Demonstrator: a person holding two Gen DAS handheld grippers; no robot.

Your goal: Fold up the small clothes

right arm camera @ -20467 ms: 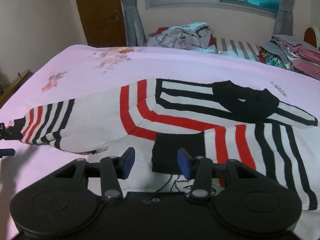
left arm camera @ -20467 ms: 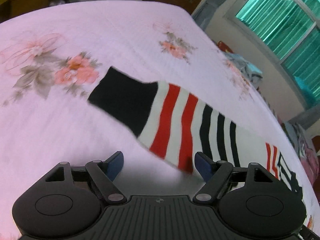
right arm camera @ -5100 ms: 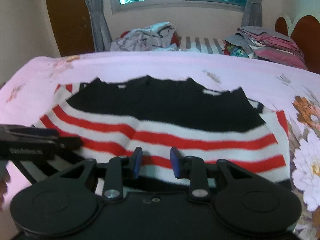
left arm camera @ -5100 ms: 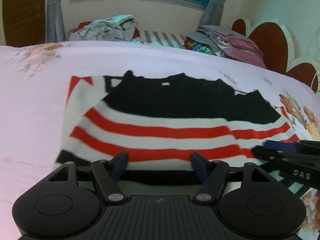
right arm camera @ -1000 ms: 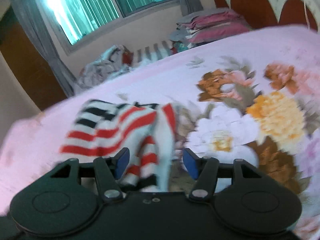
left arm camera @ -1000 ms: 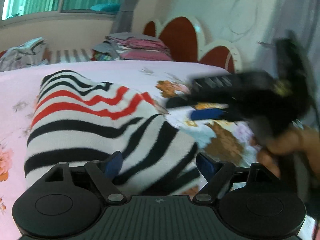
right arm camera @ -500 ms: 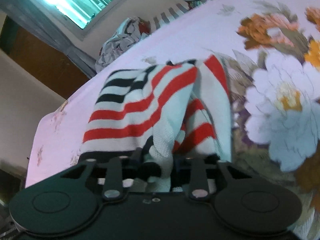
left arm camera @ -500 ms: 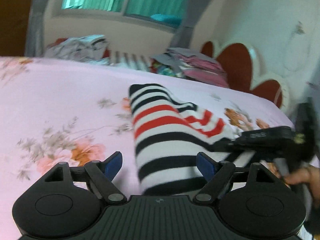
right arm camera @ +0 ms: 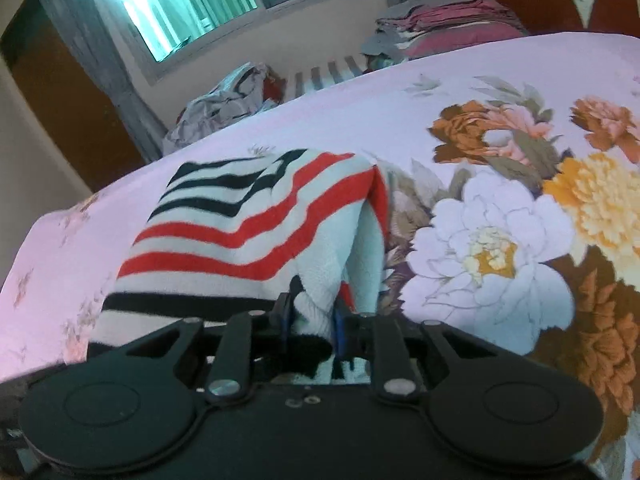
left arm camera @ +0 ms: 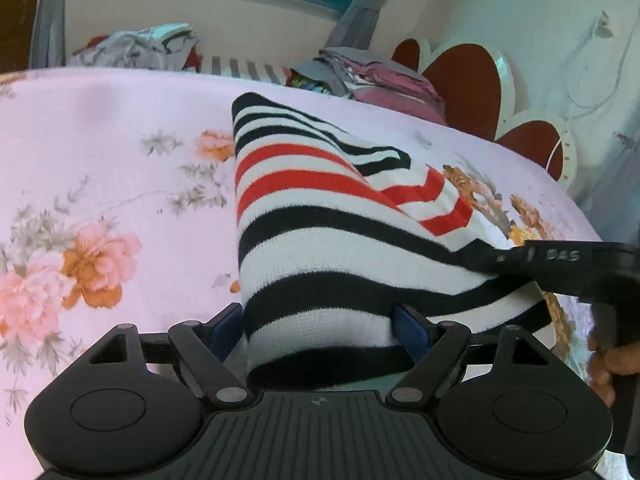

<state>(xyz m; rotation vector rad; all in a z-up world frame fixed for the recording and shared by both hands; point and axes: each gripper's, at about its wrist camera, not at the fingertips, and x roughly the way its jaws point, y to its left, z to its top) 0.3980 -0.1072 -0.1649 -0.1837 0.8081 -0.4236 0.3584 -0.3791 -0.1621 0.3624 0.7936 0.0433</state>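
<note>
On the floral bed sheet [left arm camera: 100, 152], the folded striped sweater [left arm camera: 320, 216] is pinched at its near edge by the right gripper [right arm camera: 309, 320], jaws just closing, and straddled ungripped by the left gripper's [left arm camera: 318, 322] wide jaws, so squaring or removal seems next.

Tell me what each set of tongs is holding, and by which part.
Right tongs pinch the striped sweater at a bunched white fold on its near edge. Left tongs stand open around it, gripping nothing.
</note>
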